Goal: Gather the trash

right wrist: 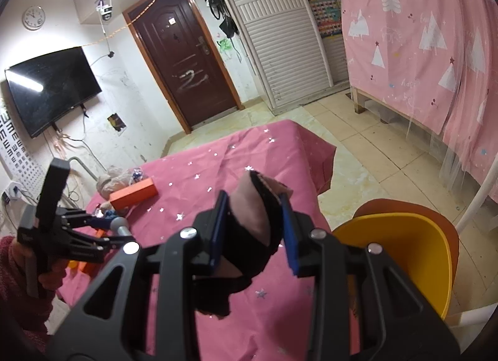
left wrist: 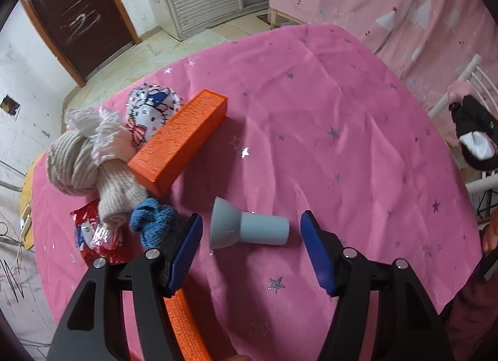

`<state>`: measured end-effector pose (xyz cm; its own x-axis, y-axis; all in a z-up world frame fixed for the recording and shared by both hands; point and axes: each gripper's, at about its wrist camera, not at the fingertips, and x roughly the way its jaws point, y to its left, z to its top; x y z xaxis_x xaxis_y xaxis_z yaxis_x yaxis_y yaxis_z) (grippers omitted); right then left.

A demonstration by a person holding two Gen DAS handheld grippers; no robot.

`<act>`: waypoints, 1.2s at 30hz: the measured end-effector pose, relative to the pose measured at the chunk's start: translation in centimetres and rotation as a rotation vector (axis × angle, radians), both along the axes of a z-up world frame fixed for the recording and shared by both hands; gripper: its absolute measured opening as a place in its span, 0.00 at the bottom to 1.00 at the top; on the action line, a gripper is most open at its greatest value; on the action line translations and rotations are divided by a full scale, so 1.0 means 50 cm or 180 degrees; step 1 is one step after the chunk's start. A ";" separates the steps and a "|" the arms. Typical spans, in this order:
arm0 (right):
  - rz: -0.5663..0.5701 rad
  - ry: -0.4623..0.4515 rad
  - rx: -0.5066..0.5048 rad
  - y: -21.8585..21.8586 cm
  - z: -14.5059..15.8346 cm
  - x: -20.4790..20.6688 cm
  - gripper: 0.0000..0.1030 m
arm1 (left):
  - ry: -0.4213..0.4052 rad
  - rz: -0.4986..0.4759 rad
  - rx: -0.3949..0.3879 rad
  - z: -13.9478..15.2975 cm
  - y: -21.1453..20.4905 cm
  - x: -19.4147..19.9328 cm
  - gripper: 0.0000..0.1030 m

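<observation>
- The left gripper [left wrist: 250, 244] hangs steeply over the pink star-print tablecloth [left wrist: 342, 112] with its blue pads spread apart, and the grey funnel-shaped piece [left wrist: 247, 226] lies on its side on the cloth between them, untouched by either pad.
- Taking that funnel piece as the landmark: beyond it lies an orange block [left wrist: 180, 143]; to the block's left a heap gathers a cream knitted cloth [left wrist: 84, 168], a cartoon-cat printed ball [left wrist: 152, 112], a blue knitted scrap [left wrist: 155, 221] and a red foil wrapper [left wrist: 93, 233].
- The right gripper [right wrist: 253, 224] is clenched on a black and pink soft item [right wrist: 249, 236], held above the cloth's near edge, with a yellow bin [right wrist: 404, 255] just to its right.
- The step in hand looks like the pick of the funnel piece. To do it well, the left pads should straddle the straight tube rather than the flared bell, since parallel walls are less likely to squirt out.
- The piece is round, so it may roll; lowering until the tips nearly meet the cloth before closing should trap it.
- A gentle, centred squeeze avoids bunching the tablecloth into the grip.
</observation>
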<state>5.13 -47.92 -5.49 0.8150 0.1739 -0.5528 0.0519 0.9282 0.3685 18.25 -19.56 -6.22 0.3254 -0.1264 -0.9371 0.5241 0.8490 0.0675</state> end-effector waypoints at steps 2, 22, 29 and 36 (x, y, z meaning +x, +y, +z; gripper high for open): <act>-0.0007 0.0002 -0.0009 -0.001 0.000 -0.001 0.31 | -0.0010 -0.0030 0.0014 -0.004 -0.002 -0.001 0.50; -0.0392 -0.0058 0.0029 -0.102 -0.005 -0.046 0.31 | -0.0318 -0.0294 -0.0249 0.096 -0.103 -0.045 0.37; -0.0636 -0.0006 -0.0113 -0.160 -0.014 -0.071 0.31 | -0.0329 -0.0550 -0.0482 0.126 -0.209 -0.078 0.37; -0.0795 0.0131 -0.0047 -0.221 -0.047 -0.089 0.41 | -0.0270 -0.0822 -0.0508 0.121 -0.332 -0.117 0.37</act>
